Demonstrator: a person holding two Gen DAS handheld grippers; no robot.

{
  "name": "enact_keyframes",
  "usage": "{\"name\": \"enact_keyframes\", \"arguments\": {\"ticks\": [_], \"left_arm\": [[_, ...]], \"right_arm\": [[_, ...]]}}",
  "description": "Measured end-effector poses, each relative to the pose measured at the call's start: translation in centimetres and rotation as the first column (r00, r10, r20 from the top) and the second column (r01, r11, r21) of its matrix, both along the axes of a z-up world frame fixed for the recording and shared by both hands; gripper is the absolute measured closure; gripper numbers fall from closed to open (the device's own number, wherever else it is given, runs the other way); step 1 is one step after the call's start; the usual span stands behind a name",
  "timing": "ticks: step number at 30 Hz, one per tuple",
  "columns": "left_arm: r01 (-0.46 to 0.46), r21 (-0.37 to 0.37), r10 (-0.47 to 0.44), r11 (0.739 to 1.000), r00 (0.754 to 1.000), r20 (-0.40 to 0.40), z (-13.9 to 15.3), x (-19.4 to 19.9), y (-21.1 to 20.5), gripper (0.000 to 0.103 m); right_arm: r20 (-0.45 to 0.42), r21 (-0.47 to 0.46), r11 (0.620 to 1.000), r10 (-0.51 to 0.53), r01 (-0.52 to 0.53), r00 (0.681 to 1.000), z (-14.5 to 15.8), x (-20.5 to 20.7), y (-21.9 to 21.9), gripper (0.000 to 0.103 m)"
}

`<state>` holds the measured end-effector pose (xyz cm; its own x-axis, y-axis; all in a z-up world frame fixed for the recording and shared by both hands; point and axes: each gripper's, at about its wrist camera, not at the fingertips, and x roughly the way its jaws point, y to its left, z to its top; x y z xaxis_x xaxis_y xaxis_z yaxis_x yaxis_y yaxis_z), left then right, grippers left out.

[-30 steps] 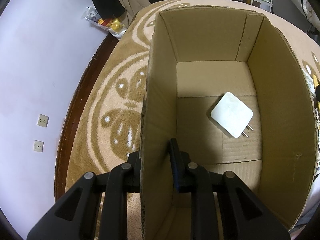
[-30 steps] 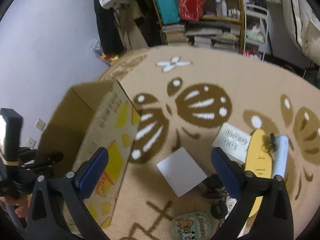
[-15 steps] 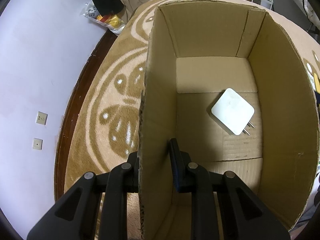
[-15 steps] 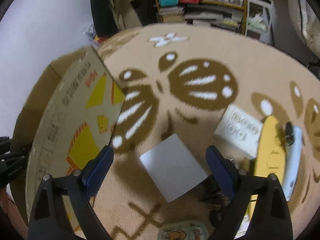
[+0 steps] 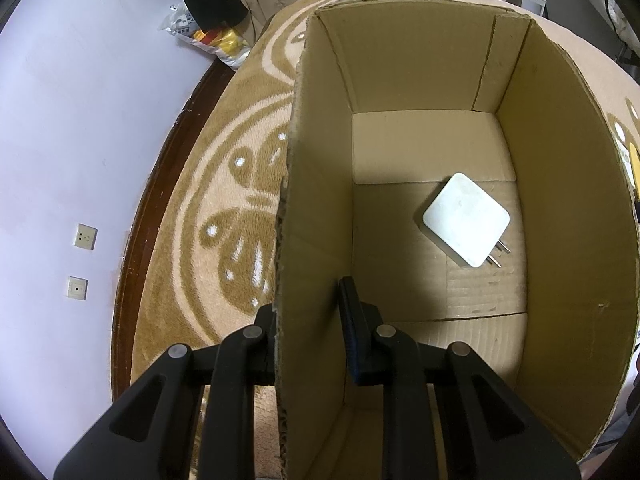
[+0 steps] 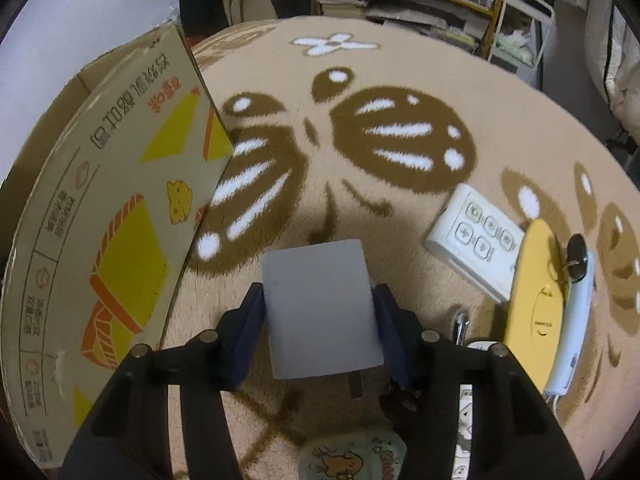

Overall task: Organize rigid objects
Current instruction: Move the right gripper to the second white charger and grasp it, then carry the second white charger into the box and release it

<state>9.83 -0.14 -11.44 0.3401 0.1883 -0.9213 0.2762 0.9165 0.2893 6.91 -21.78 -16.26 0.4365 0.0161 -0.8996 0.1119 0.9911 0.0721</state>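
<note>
Since the earlier frame, the right hand-held gripper [image 6: 318, 322] had dropped toward the rug and its jaws had just been closing in around the flat grey square block [image 6: 322, 308], which earlier lay loose on the carpet between wide-open jaws.

Left wrist view: pretty much nothing changed. The left hand-held gripper [image 5: 310, 322] was pinched tight on the near side wall of the cardboard box [image 5: 316, 208], one finger outside, one inside, holding the box steady. Inside on the box floor sat a white charger [image 5: 466, 220], prongs pointing to the lower right, so one item looked already sorted.

Right wrist view: the blue pads [image 6: 250, 326] sat right against both side edges of the grey block, so it looked gripped, though I couldn't tell how firm the squeeze was. The box stood just to the left. Still waiting on the rug to the right: a white remote [image 6: 476, 240], a yellow thing [image 6: 534, 284] and a pale blue one [image 6: 576, 320].

My guess: this was the pick-up step for item two. The next move would call for a firm grip, a straight lift, then a swing left over the box rim.
</note>
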Motion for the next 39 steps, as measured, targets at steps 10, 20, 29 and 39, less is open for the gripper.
{"name": "enact_keyframes", "arguments": {"ticks": [10, 20, 29, 39], "left_arm": [[0.003, 0.004, -0.003, 1.000, 1.000, -0.002, -0.1, -0.1, 0.0, 0.082], [0.001, 0.007, -0.001, 1.000, 1.000, -0.011, -0.3, 0.1, 0.0, 0.082], [0.003, 0.009, -0.003, 1.000, 1.000, -0.017, -0.5, -0.1, 0.1, 0.082], [-0.026, -0.037, 0.026, 0.999, 0.999, -0.025, -0.5, -0.4, 1.0, 0.082]], "right_arm": [[0.194, 0.014, 0.998, -0.056, 0.054, 0.979, 5.2, -1.3, 0.5, 0.046], [0.393, 0.021, 1.000, -0.004, -0.004, 0.920, 12.0, -2.1, 3.9, 0.046], [0.467, 0.010, 0.996, 0.078, -0.093, 0.881, 14.0, -2.4, 7.9, 0.046], [0.442, -0.011, 0.992, 0.117, -0.125, 0.889, 12.4, -1.9, 9.7, 0.046]]}}
